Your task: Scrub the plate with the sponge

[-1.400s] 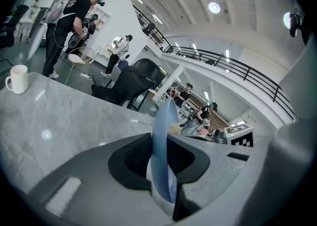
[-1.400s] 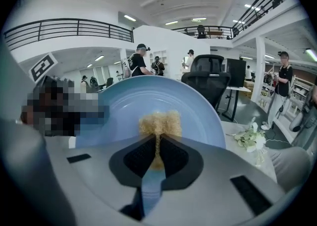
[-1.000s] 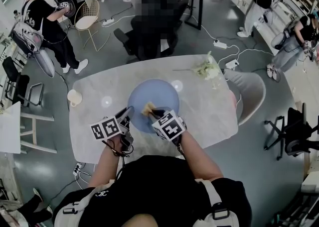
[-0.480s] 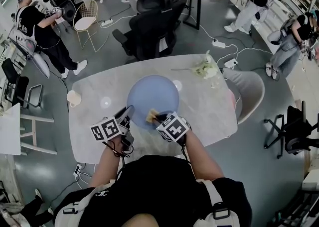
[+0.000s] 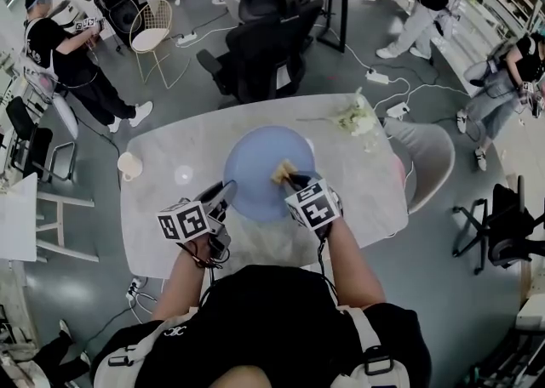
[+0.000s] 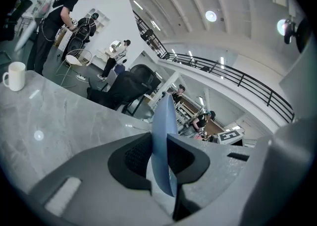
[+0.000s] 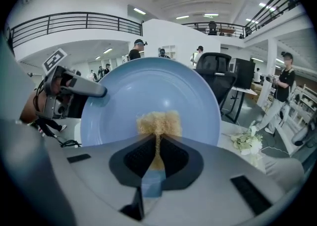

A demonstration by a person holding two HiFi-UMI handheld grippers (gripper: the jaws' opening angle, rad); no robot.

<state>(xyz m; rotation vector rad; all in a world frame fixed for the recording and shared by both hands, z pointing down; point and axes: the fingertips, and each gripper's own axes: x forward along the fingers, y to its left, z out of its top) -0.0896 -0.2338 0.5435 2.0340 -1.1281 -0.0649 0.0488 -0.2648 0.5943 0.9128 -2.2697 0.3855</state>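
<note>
A pale blue plate (image 5: 262, 169) is held tilted above the marble table (image 5: 358, 199). My left gripper (image 5: 223, 193) is shut on the plate's near left rim, and the left gripper view shows the plate (image 6: 163, 145) edge-on between the jaws. My right gripper (image 5: 292, 179) is shut on a tan sponge (image 5: 283, 172), which presses on the right part of the plate's face. In the right gripper view the sponge (image 7: 158, 123) sits against the plate (image 7: 148, 96), low on its face, with my left gripper (image 7: 101, 91) at the plate's left rim.
A white mug (image 5: 128, 167) stands at the table's left end, and also shows far left as the mug (image 6: 14, 76). A bunch of pale flowers (image 5: 355, 118) lies at the back right. A black office chair (image 5: 255, 46) is behind the table. People stand around the room.
The right gripper has carried the sponge from the plate's lower middle to its right part, farther from me. The plate has shifted slightly right. The left gripper has kept its hold.
</note>
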